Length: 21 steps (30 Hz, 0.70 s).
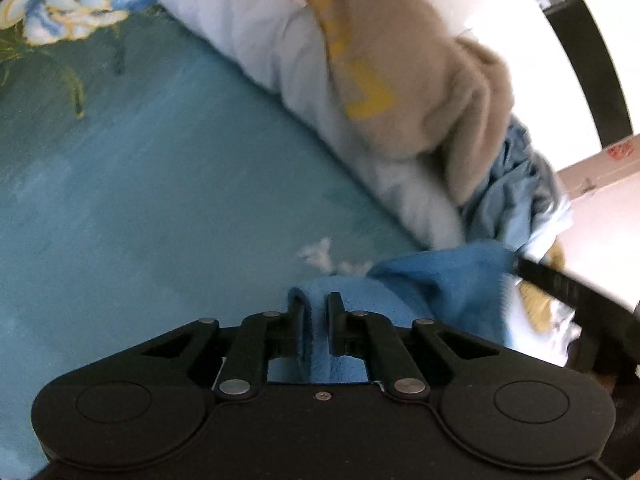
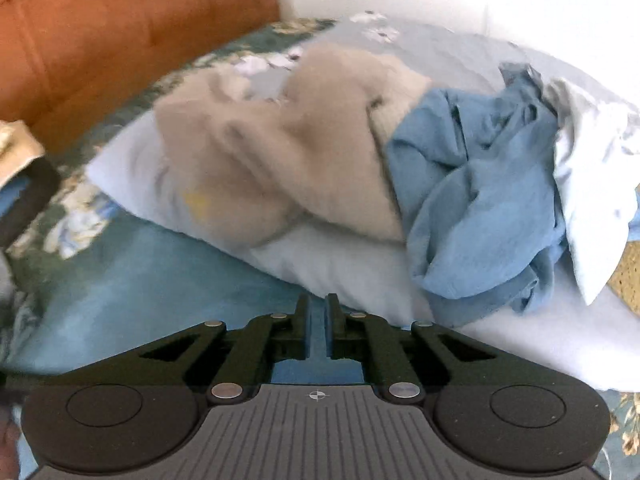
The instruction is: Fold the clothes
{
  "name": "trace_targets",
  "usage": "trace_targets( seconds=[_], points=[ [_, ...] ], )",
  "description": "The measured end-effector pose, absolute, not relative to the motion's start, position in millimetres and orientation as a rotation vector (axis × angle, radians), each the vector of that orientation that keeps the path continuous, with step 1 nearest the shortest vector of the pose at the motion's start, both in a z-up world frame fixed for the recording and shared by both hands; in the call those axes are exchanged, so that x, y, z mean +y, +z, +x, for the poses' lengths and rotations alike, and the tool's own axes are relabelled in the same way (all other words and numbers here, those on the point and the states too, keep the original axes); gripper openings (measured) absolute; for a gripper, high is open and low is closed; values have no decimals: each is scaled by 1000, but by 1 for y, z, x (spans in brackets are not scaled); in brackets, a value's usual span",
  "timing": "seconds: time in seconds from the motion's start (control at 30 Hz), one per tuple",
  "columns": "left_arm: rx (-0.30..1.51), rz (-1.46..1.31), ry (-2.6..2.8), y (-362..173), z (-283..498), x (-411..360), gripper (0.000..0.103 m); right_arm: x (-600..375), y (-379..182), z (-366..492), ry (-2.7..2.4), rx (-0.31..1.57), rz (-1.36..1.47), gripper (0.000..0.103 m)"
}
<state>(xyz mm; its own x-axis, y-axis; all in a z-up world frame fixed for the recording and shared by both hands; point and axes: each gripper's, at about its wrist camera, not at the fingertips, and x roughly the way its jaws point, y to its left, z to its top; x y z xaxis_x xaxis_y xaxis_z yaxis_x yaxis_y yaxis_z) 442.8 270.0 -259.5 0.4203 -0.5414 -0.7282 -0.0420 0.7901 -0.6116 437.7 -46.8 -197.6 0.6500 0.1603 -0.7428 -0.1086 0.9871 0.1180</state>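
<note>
Both holding one blue cloth (image 1: 436, 280): left gripper (image 1: 316, 320) pinching its near edge, right gripper (image 2: 318, 320) pressed together on blue fabric, cloth stretching rightward from left.

Open bedspread (image 1: 160, 184) left; clothes pile (image 1: 400, 80) right.

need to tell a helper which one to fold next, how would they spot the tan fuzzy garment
On the teal floral bedspread lies a pale blue pillow. The tan fuzzy garment is draped over it, left of a crumpled blue cloth; it alone has yellow markings.
</note>
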Motion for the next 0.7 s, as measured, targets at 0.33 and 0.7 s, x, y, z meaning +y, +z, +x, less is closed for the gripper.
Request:
trace_targets(
  seconds=[0.33, 0.7],
  points=[
    [1093, -662, -275, -236, 359, 316, 36, -74, -190, 328, 197, 895, 151, 20],
    [1173, -653, -110, -226, 193, 311, 48, -102, -268, 154, 363, 1199, 101, 34]
  ],
)
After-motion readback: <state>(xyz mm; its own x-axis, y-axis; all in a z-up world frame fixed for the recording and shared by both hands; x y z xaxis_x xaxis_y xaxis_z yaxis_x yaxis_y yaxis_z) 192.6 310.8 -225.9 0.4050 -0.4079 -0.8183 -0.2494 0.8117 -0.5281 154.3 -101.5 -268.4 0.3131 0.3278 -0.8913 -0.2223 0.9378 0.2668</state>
